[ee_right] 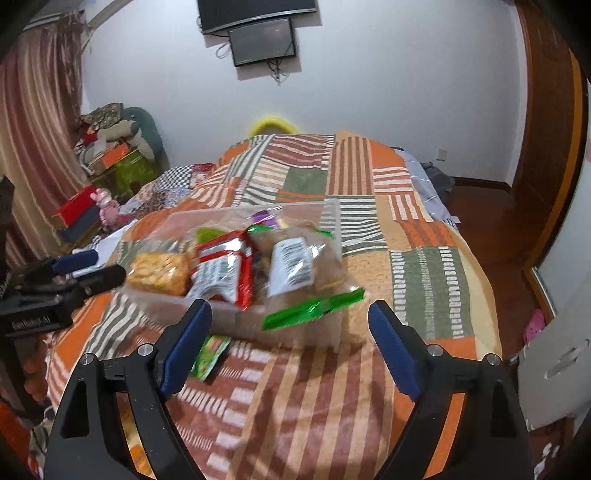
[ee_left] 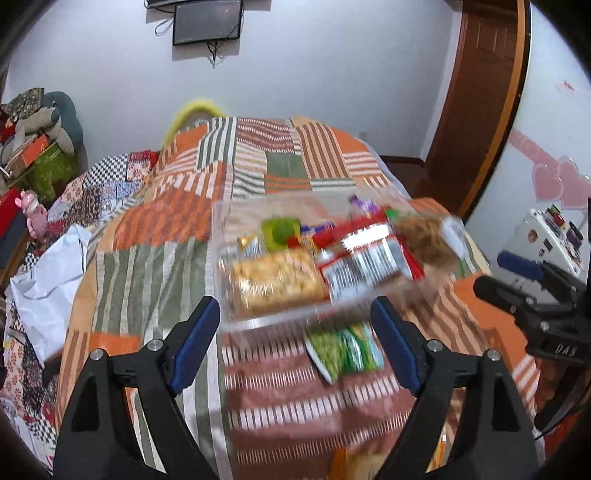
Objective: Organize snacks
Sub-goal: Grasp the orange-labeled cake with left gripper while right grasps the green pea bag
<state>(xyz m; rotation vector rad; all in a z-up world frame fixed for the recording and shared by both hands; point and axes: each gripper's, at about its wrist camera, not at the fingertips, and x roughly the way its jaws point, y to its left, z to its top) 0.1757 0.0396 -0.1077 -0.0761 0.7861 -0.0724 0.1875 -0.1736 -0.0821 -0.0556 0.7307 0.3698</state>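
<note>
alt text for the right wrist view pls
A clear plastic bin full of snack packets sits on a striped patchwork bedspread, just beyond the open, empty right gripper. A small green packet lies outside the bin by the gripper's left finger.

Patchwork striped bedspread (ee_left: 155,266); wall-mounted dark screen (ee_left: 208,22), brown wooden door (ee_left: 476,96), pink toy (ee_left: 34,218), striped curtain (ee_right: 33,122)

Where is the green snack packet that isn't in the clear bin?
The green snack packet lies on the striped bedspread, just in front of the clear bin.
</note>
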